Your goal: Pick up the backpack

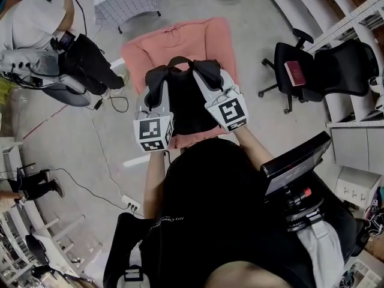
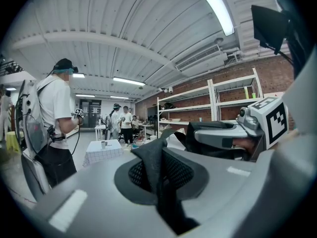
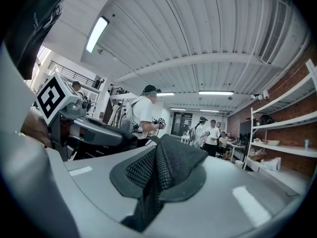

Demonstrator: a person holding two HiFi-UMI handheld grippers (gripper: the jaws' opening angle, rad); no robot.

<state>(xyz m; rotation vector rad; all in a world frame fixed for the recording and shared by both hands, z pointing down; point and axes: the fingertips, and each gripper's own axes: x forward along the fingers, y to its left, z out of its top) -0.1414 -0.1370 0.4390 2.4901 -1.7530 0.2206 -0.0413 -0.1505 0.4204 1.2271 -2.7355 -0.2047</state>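
Note:
The black backpack (image 1: 186,104) hangs between my two grippers, above a table draped in pink cloth (image 1: 150,50). My left gripper (image 1: 157,83) is shut on the left shoulder strap (image 2: 157,165), whose mesh padding bunches up between the grey jaws. My right gripper (image 1: 207,72) is shut on the other mesh strap (image 3: 166,165), pinched the same way. In the left gripper view the left gripper (image 2: 158,187) points about level, with the right gripper's marker cube (image 2: 272,120) beside it. The right gripper (image 3: 151,190) also looks level across the room.
A black office chair (image 1: 318,71) carrying a red book (image 1: 295,72) stands to the right, by white shelving (image 1: 360,17). A person in white (image 1: 36,23) stands at the far left. A small checked-cloth table (image 1: 129,2) is behind. A power strip (image 1: 131,206) and cables lie on the floor.

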